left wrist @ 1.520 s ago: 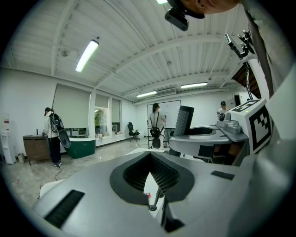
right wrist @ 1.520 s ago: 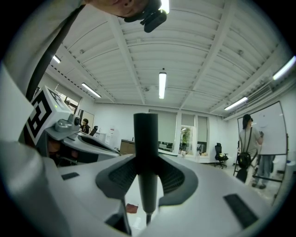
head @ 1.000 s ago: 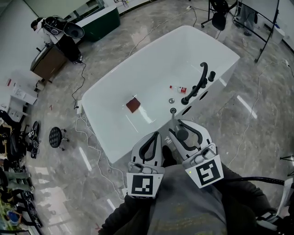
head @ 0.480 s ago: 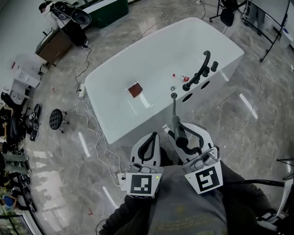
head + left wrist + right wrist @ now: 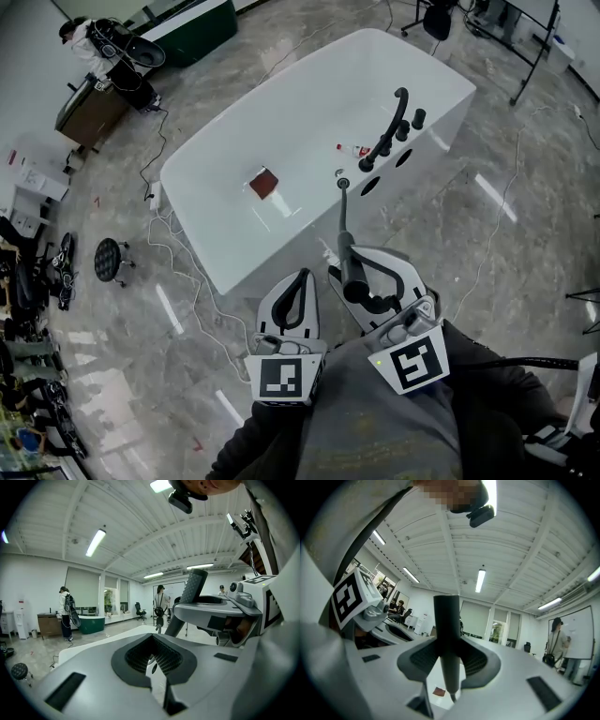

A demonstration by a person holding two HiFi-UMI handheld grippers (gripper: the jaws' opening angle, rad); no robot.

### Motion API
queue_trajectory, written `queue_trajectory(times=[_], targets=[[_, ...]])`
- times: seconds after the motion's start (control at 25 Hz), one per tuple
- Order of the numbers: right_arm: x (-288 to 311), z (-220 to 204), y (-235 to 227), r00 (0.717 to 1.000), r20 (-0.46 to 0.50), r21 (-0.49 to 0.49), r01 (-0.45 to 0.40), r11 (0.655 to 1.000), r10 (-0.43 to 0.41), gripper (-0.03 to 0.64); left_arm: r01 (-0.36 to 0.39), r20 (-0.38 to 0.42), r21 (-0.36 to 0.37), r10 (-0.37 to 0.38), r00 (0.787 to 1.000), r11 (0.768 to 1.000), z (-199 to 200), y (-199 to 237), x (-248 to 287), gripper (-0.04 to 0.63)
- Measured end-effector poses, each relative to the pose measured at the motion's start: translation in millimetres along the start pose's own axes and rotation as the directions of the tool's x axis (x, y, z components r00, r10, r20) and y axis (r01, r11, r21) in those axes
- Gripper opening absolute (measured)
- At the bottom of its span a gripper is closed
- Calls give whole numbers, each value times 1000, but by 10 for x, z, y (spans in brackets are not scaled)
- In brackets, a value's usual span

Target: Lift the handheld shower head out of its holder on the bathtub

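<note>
Our right tool [image 5: 354, 270] is clamping the dark shower head [image 5: 346, 230], which is pointing at the bathtub [image 5: 234, 253] rim; the left tool [image 5: 300, 281] is hovering alongside. In the left gripper view, we are seeing its jaws closed and empty. In the right gripper view, the pads [image 5: 423, 654] are squeezing the shower head.

This is a big open test hall or lab, not a home bathroom: a white bathtub [image 5: 192, 230] stands alone on a polished grey stone-look floor [image 5: 525, 234]; loose cables [image 5: 202, 319] trail round it; a round stool [image 5: 110, 258] and black stands [image 5: 534, 47] are nearby; a brown tabletop [image 5: 89, 112] piled with gear sits by the wall. Overhead is a ribbed white ceiling with strip lights [image 5: 95, 542]; a whiteboard [image 5: 576, 634], an office chair [image 5: 139, 609], blinded windows [image 5: 82, 588] and a standing person [image 5: 161, 603] show a workplace.
</note>
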State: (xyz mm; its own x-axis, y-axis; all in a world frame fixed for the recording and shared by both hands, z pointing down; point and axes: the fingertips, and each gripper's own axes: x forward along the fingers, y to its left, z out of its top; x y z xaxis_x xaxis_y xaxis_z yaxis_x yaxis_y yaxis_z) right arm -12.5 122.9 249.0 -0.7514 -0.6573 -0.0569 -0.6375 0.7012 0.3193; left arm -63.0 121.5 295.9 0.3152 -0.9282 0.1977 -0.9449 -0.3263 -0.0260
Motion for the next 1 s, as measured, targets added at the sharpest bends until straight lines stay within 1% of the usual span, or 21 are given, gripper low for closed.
queue_trajectory(times=[0.16,0.32,0.56,0.64,0.76,0.88,1.0], targets=[[21,64,369,1000,4,-7,24,1000,-24,141,20,10,1,-20,1000,1000,-137,183,-272,3],[-42,161,647,999,-5,-12,46,999,-46,141,56,22,12,-56,998,998,-178,231,-507,3],[-238,379,845,997,-12,-47,76,996,-77,141,107,51,22,-108,993,994,-119,115,-735,3],[-294,394,914,996,-21,-49,83,995,-84,141,122,53,15,-123,991,992,-166,81,-793,3],[-374,355,1070,997,-28,-51,70,996,-72,141,132,51,7,-132,990,991,-294,38,-867,3],[-394,227,1036,997,-37,-47,67,997,-69,141,151,64,7,-151,986,988,-329,-44,-766,3],[-221,42,776,994,-71,39,84,996,-81,141,138,79,16,-139,987,990,-215,65,-551,3]])
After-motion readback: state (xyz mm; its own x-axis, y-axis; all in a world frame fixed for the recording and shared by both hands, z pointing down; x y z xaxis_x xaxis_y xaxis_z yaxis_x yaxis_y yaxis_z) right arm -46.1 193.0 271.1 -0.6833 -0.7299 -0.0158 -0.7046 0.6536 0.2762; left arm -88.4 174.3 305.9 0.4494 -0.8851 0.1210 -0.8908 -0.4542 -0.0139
